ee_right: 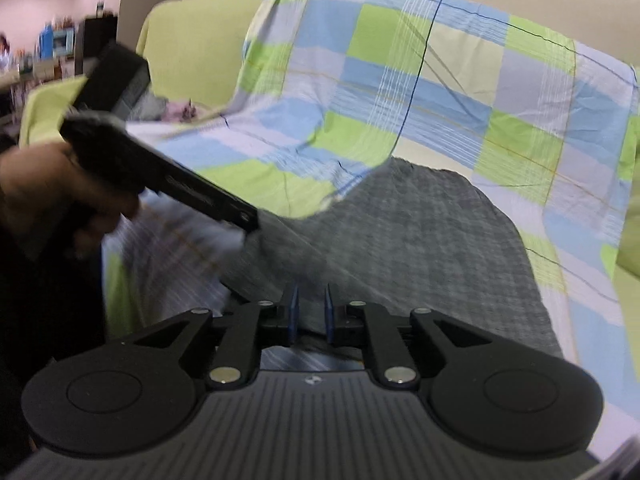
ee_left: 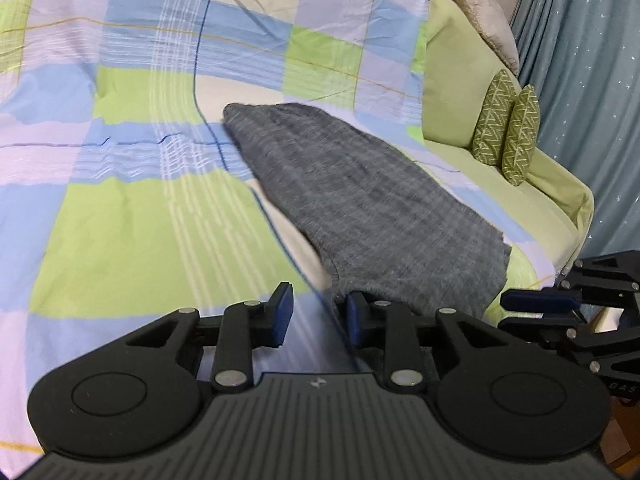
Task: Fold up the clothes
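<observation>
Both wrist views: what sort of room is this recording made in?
Probably a home living room: a green sofa draped with a checked sheet, patterned cushions at its end and a blue curtain behind. A grey garment lies on the sheet.

Garment on sheet over sofa; cushions at its right

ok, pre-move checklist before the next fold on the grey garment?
1. Grey garment lies flat on the checked sheet: ok.
2. Left tongs free of cloth: ok, jaws apart, only the sheet between them, garment edge at the right finger.
3. Right tongs free of cloth: cannot tell, narrow gap right over the near hem.
4. Both tongs at the near edge: ok.
5. Patterned cushions clear of the garment: ok.
6. Far edge wrinkle-free: cannot tell, blurred.
</observation>
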The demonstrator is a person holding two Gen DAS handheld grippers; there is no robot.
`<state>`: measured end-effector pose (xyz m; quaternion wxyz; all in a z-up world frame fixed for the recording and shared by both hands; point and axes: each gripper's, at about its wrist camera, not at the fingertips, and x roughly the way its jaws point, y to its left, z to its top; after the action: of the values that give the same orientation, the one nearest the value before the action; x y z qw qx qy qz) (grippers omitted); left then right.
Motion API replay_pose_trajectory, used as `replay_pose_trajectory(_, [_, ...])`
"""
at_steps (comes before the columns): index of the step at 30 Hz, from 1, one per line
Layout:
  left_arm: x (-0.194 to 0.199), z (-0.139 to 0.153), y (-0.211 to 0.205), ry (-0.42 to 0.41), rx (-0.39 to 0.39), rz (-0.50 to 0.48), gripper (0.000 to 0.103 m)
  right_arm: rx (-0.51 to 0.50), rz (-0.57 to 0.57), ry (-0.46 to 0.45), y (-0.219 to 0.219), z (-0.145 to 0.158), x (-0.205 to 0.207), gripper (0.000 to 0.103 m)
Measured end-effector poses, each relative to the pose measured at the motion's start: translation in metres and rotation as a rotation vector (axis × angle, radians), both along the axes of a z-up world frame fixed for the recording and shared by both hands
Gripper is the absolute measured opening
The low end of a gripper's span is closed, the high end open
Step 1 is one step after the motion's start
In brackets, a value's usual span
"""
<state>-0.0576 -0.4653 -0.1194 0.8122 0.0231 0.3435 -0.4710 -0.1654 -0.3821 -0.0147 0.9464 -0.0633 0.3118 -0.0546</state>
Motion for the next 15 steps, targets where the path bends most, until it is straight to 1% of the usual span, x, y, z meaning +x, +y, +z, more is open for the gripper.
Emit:
replay_pose_trajectory(1, [-0.001, 0.000, 0.001, -0.003, 0.003, -0.001, 0.033, 0.001, 0.008, 0.006, -0.001, -0.002, 0.001, 0.027])
replay_pose_trajectory(4, [-0.004, 0.002, 0.005, -0.029, 0.023, -0.012, 0.033, -0.007, -0.003, 0.041, -0.001, -0.012, 0.006, 0.028])
replay_pose_trajectory(6, [-0.006, 0.004, 0.005, -0.051, 0.038, -0.021, 0.034, -0.016, -0.024, 0.031, -0.003, -0.012, 0.004, 0.028])
replay_pose_trajectory(9, [-0.021, 0.011, 0.008, -0.169, 0.083, -0.087, 0.032, -0.029, -0.107, 0.005, -0.015, -0.010, -0.006, 0.028])
replay_pose_trajectory(10, [-0.031, 0.013, 0.009, -0.235, 0.099, -0.137, 0.034, -0.029, -0.143, 0.006, -0.022, -0.008, -0.011, 0.028])
replay_pose_trajectory(12, [-0.049, 0.016, 0.010, -0.341, 0.125, -0.238, 0.034, -0.022, -0.193, 0.003, -0.032, -0.007, -0.019, 0.029])
replay_pose_trajectory(14, [-0.066, 0.019, 0.008, -0.405, 0.140, -0.340, 0.035, 0.005, -0.245, -0.006, -0.043, -0.008, -0.029, 0.030])
replay_pose_trajectory(15, [-0.068, 0.020, 0.006, -0.395, 0.138, -0.360, 0.035, 0.035, -0.284, -0.017, -0.050, -0.009, -0.036, 0.030])
